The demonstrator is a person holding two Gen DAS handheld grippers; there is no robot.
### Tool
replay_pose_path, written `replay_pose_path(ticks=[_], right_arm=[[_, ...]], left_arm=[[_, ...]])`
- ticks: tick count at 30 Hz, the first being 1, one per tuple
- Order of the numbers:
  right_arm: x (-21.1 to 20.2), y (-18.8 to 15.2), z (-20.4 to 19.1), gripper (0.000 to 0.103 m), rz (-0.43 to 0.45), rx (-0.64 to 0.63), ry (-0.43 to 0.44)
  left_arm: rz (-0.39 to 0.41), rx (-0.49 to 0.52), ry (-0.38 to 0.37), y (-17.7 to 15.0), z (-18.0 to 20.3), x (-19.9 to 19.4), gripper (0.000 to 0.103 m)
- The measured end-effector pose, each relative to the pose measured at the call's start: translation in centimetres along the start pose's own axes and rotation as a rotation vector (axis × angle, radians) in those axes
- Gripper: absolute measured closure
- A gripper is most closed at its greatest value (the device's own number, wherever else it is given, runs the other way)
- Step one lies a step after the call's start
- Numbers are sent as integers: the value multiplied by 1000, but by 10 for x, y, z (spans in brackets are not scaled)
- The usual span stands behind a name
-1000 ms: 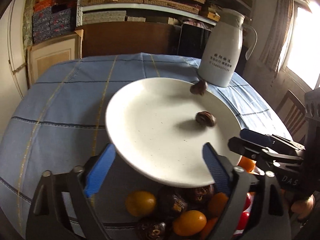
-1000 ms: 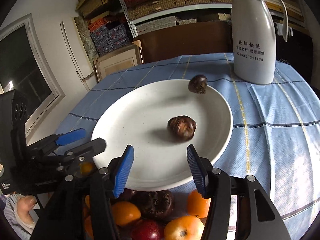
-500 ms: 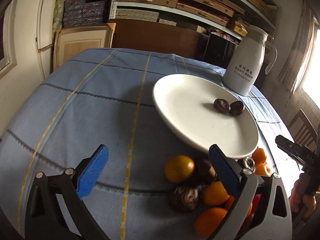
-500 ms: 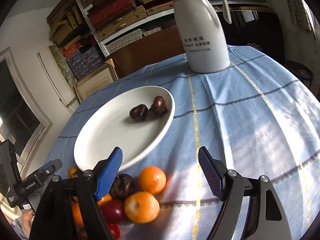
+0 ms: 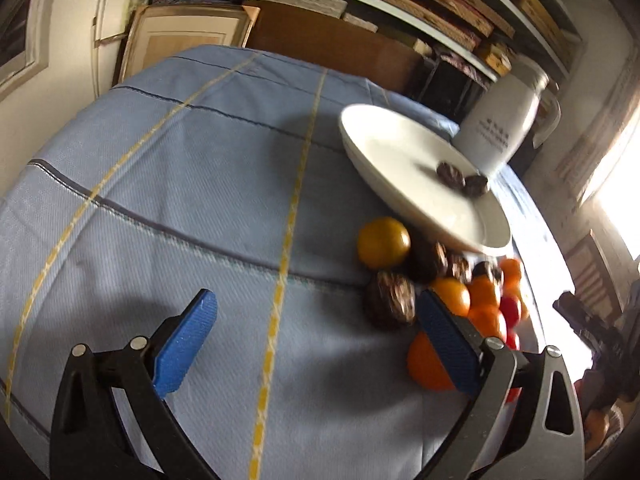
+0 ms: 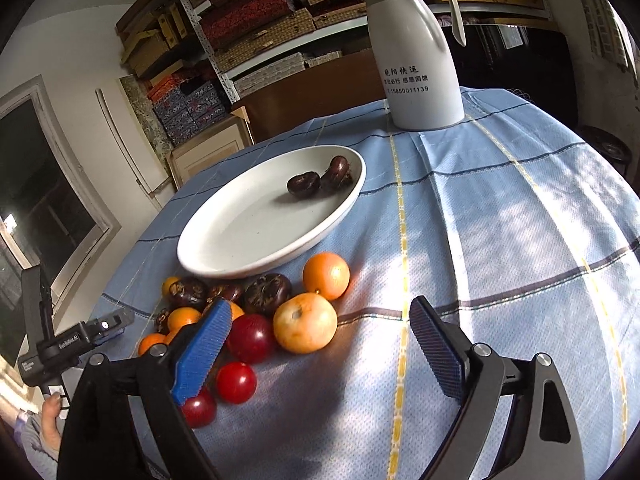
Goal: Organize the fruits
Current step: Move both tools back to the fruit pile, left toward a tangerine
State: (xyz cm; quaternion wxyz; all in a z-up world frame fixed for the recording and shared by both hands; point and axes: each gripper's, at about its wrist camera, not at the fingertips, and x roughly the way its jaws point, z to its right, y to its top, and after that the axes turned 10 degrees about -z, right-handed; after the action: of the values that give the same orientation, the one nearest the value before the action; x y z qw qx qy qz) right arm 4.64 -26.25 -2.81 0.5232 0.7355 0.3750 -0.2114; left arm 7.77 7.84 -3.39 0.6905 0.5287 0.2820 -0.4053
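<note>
Counting the fruit first: we've got a loose pile (image 6: 256, 316) on the blue checked tablecloth (image 6: 500, 240), right against the near edge of the white plate (image 6: 240, 248). From the right wrist view we make out about four oranges of different sizes, with the big pale one (image 6: 305, 323) and a rounder one (image 6: 326, 275) at the right of the heap, plus three red fruits (image 6: 236, 382) nearest us and at least three dark wrinkly brown ones (image 6: 267, 294) tucked under the plate's rim. Some are hidden behind the blue pad, so the count isn't firm. On the plate itself sit two more dark brown fruits (image 6: 320, 182), touching each other near its far right rim.

Our right gripper (image 6: 320, 356) has just been spreading its jaws and they stand wide apart with nothing between the pads, the left pad over the pile's left part. Our left gripper (image 5: 320, 340) is also gaping wide, empty, over bare cloth to the left of the pile, its right pad in front of an orange (image 5: 428, 364).

Farther out, a white thermos jug (image 6: 416, 60) stands upright at the far side of the table, beyond the plate. It carries black Chinese characters we can't read reliably and the number 15850011139. Behind it all are shelves (image 6: 256, 20) stacked with patterned boxes.
</note>
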Motion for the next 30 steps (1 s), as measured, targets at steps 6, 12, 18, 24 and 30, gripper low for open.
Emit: replay_pose_path(ticks=[6,12,18,24,30], right_arm=[[1,1,6,9,-10,34,2],[4,2,11,9,-19,48,8],[5,2,13,9,-21,53,8],[6,3,13,9,-26,48,13],[6,4,14,9,-27,49,10]], left_arm=[[39,206,33,-24,41,-11,5],[52,343,62,-33,70,-12,5],[23,307,66,-34,60,-12,4],[73,129,21,-36,12,-36,5],[9,157,-25,-40,17,-29,5]])
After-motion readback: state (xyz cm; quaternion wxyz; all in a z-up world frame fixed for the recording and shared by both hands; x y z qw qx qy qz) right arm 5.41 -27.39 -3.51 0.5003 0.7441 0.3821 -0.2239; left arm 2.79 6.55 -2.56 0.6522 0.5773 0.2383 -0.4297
